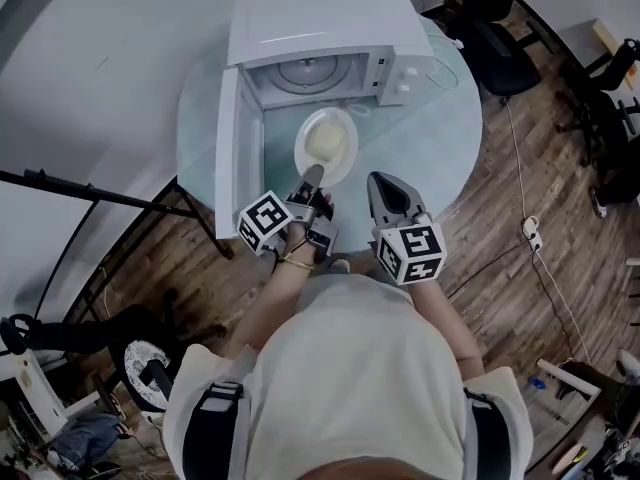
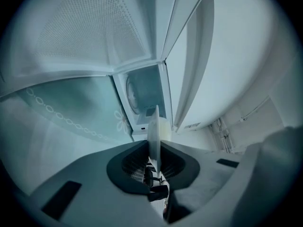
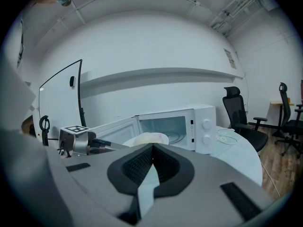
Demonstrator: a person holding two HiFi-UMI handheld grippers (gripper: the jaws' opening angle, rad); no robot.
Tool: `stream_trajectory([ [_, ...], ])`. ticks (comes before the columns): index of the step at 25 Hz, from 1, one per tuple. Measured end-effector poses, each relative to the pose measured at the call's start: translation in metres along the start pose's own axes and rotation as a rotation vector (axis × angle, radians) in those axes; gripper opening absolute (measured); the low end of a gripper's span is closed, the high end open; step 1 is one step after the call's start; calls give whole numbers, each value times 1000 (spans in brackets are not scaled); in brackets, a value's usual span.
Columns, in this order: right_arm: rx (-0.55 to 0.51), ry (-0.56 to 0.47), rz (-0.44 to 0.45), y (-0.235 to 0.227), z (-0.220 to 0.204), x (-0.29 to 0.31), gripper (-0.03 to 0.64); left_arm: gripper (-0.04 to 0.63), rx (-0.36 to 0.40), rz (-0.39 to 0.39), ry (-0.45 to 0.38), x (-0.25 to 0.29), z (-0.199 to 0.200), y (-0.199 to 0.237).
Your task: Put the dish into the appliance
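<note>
Left gripper (image 1: 312,178) jaws pinch the plate (image 1: 327,140) by its near rim, just outside the open microwave (image 1: 320,23), so only sliding it inside is left; right gripper (image 1: 378,181) jaws are pressed together, empty.

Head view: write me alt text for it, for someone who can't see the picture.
Seen from above, a person's left gripper grips a pale plate by its near rim, just in front of a white microwave whose door stands open at the left. The right gripper is beside it, shut and empty, over a round glass table.
</note>
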State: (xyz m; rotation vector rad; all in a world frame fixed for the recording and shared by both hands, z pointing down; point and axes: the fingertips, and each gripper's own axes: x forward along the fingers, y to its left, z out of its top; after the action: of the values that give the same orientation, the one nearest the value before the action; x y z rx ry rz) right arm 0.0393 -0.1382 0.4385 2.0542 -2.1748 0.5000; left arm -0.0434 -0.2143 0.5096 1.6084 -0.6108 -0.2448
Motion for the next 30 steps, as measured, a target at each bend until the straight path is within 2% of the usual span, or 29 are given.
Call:
stream_trajectory([
  [11,2,21,46,-25,4,23,6,40,-36,18,-72,40,21,7],
  [20,-39,51,161,-63,20,65,6,40,-87,39,-187,93,51,17],
  [30,-78,104,288,-81,20,97,6,40,-134,72,-298,133,85,37],
])
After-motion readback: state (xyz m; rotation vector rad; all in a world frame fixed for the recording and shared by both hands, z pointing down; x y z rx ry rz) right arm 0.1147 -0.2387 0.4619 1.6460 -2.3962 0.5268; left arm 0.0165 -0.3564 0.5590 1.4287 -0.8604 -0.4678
